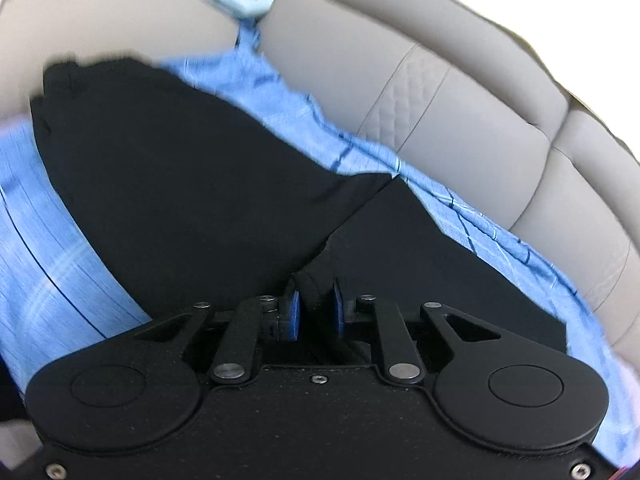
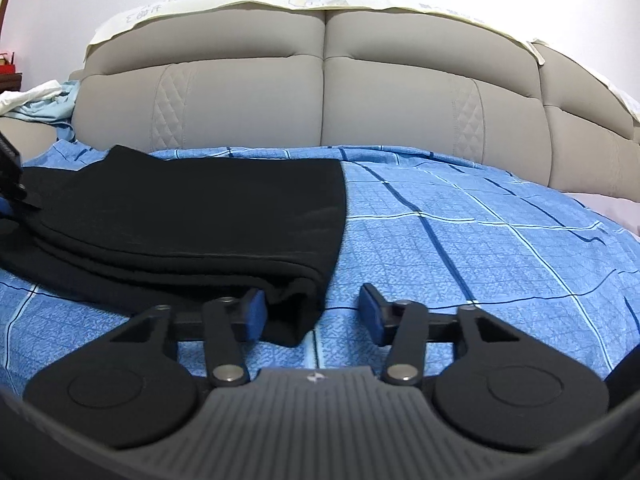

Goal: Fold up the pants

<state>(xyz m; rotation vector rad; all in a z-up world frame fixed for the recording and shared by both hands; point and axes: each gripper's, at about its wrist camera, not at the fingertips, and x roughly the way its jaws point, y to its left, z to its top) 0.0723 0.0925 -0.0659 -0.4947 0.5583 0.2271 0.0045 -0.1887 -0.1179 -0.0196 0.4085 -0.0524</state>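
The black pants (image 2: 192, 216) lie folded in layers on the blue checked bedsheet (image 2: 460, 240). In the left wrist view the pants (image 1: 168, 184) fill the middle, one layer lifted over another. My left gripper (image 1: 316, 304) is shut on a bunch of the black fabric between its blue pads. My right gripper (image 2: 312, 312) is open, low over the sheet, with the near right corner of the folded pants between its blue pads (image 2: 254, 314). The left gripper's black body shows at the left edge of the right wrist view (image 2: 10, 172).
A grey padded headboard (image 2: 320, 92) runs along the far side of the bed and shows in the left wrist view (image 1: 440, 92). Crumpled light cloth (image 2: 36, 100) lies at the far left by the headboard. Bare sheet stretches to the right of the pants.
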